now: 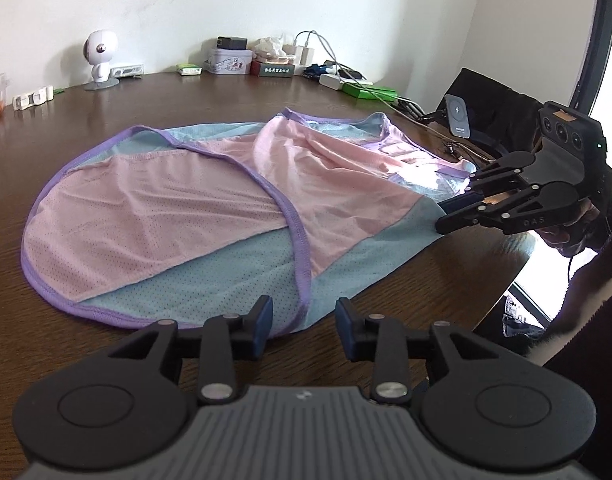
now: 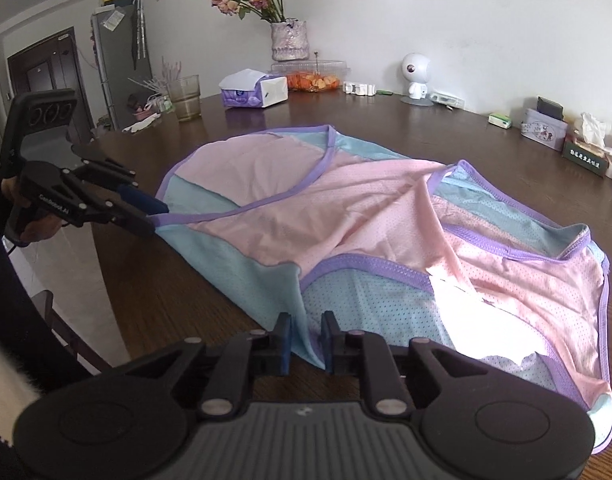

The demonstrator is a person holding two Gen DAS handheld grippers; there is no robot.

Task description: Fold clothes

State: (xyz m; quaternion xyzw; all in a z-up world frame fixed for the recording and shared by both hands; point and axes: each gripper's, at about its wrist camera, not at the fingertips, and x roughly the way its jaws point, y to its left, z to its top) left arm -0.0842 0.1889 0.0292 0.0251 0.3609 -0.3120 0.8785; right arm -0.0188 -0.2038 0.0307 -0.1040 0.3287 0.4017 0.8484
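Observation:
A pink and light-blue mesh garment with purple trim (image 1: 210,208) lies spread on the dark wooden table (image 1: 146,100); it also shows in the right wrist view (image 2: 366,232). My left gripper (image 1: 304,322) is open at the garment's near hem, its jaws on either side of the purple edge. In the right wrist view the left gripper (image 2: 158,218) sits at the garment's left corner. My right gripper (image 2: 306,338) has its jaws narrowly apart around a blue fold at the near edge. In the left wrist view the right gripper (image 1: 446,218) touches the garment's blue right corner.
Along the wall stand a white robot figure (image 1: 100,58), a tin box (image 1: 230,62), chargers and cables (image 1: 330,72), a tissue pack (image 2: 254,90), a glass (image 2: 186,96), a flower vase (image 2: 289,40) and a fruit tray (image 2: 312,78). The table edge runs near both grippers.

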